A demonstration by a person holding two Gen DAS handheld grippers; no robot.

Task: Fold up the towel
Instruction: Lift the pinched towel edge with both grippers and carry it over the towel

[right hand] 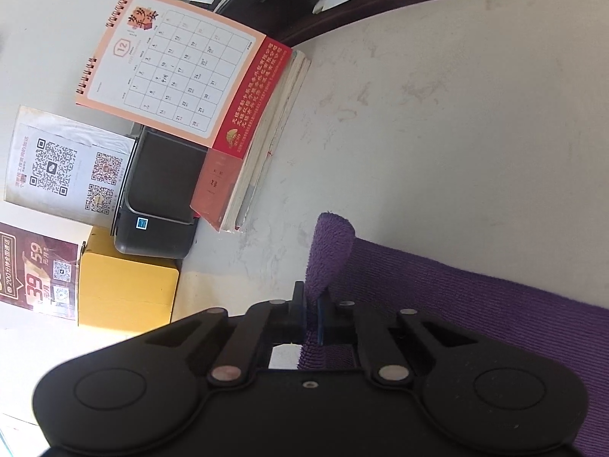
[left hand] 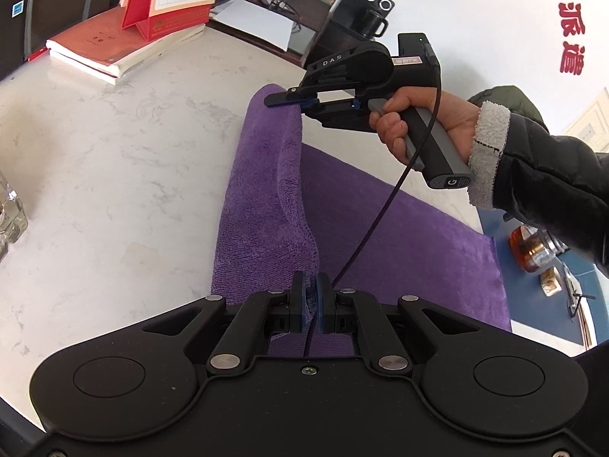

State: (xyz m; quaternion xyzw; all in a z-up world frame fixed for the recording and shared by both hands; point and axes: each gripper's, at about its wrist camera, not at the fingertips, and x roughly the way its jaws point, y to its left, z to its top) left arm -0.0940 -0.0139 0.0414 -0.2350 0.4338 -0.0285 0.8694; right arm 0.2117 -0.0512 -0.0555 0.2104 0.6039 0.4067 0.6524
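Note:
A purple towel (left hand: 380, 228) lies on the white marble table (left hand: 114, 171), with its left edge lifted into a raised fold (left hand: 262, 175). My left gripper (left hand: 311, 285) is shut on the near corner of that lifted edge. At the far end a hand holds my right gripper (left hand: 283, 98), which is shut on the far corner, just above the table. In the right wrist view the right gripper (right hand: 313, 297) pinches a tuft of purple towel (right hand: 329, 251) that stands up between its jaws, and the rest of the towel (right hand: 475, 304) spreads flat to the right.
Red books (left hand: 114, 45) with a desk calendar (right hand: 179, 72) on top sit at the table's far left. A black printer (right hand: 160, 194) and a yellow box (right hand: 125, 289) stand beyond them. A glass (left hand: 9, 213) is at the left edge. A tea bottle (left hand: 533, 247) stands on a blue surface at right.

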